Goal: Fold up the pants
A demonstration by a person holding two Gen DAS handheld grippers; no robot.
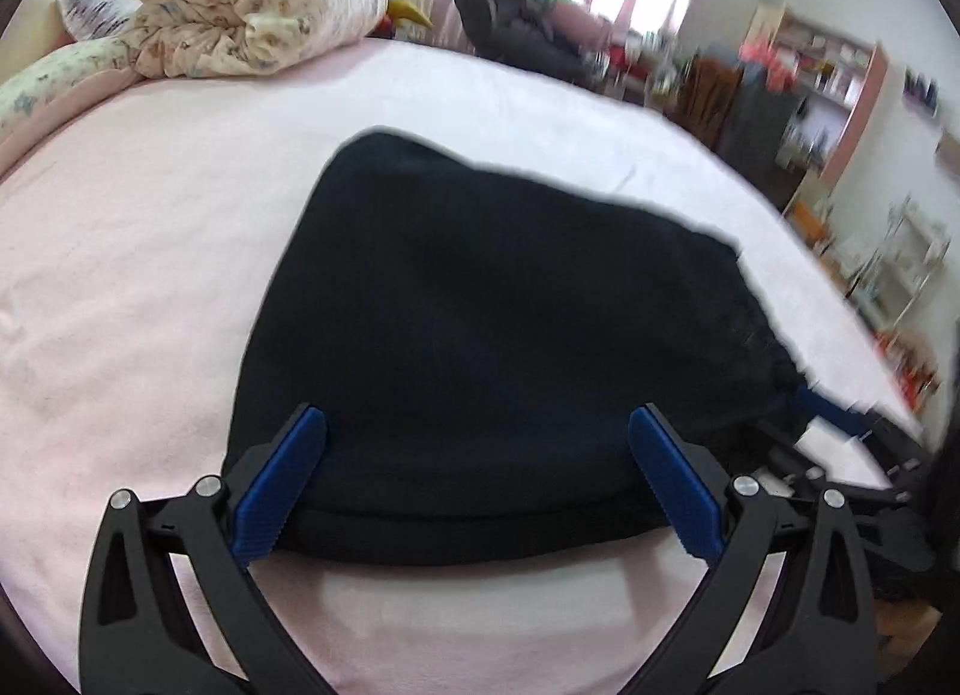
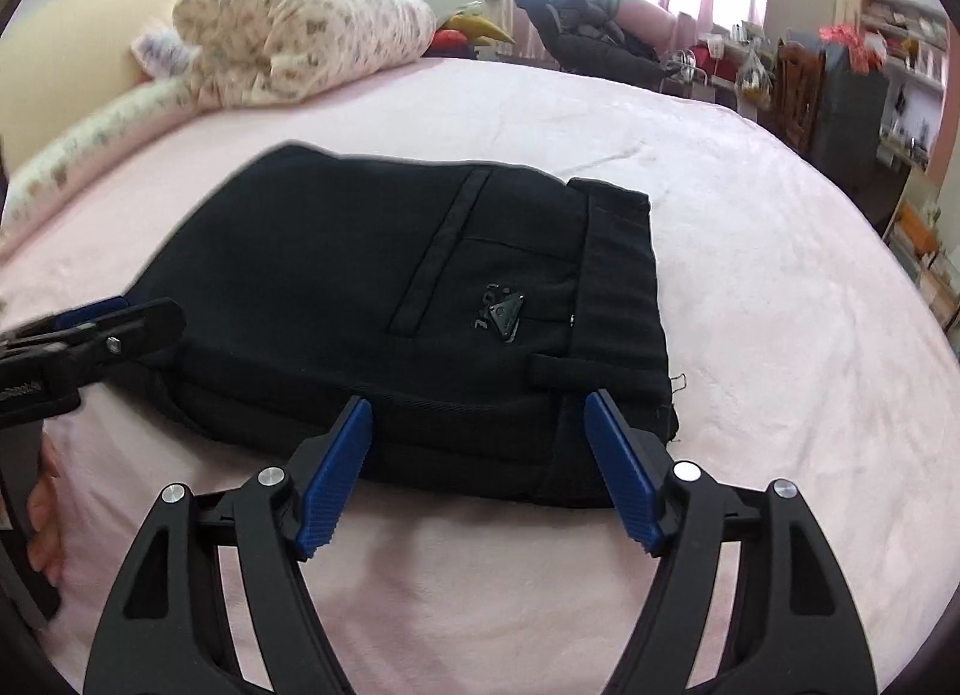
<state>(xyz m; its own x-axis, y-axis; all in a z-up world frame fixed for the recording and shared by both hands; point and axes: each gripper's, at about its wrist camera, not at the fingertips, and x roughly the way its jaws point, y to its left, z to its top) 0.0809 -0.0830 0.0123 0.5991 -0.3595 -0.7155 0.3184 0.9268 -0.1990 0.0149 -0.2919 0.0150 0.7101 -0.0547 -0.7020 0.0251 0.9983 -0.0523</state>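
Black pants (image 1: 480,299) lie folded into a thick stack on the pink bed sheet (image 1: 120,287). My left gripper (image 1: 478,416) is open, its blue pads (image 1: 282,479) wide apart over the stack's near folded edge, not pressing it. In the right wrist view the pants (image 2: 336,257) show a back pocket, a small logo and the waistband (image 2: 618,275) at the right end. My right gripper (image 2: 478,402) is open above the near edge by the waistband, the cloth under the gap. The left gripper (image 2: 144,317) reaches in from the left edge. The right gripper (image 1: 828,413) shows blurred at the pants' right end.
A rolled floral quilt (image 2: 300,23) and a long pillow (image 2: 90,137) lie at the far left of the bed. Beyond the bed stand a dark chair heaped with clothes (image 2: 588,29) and cluttered shelves (image 2: 888,53). A hand (image 2: 42,509) shows at the left edge.
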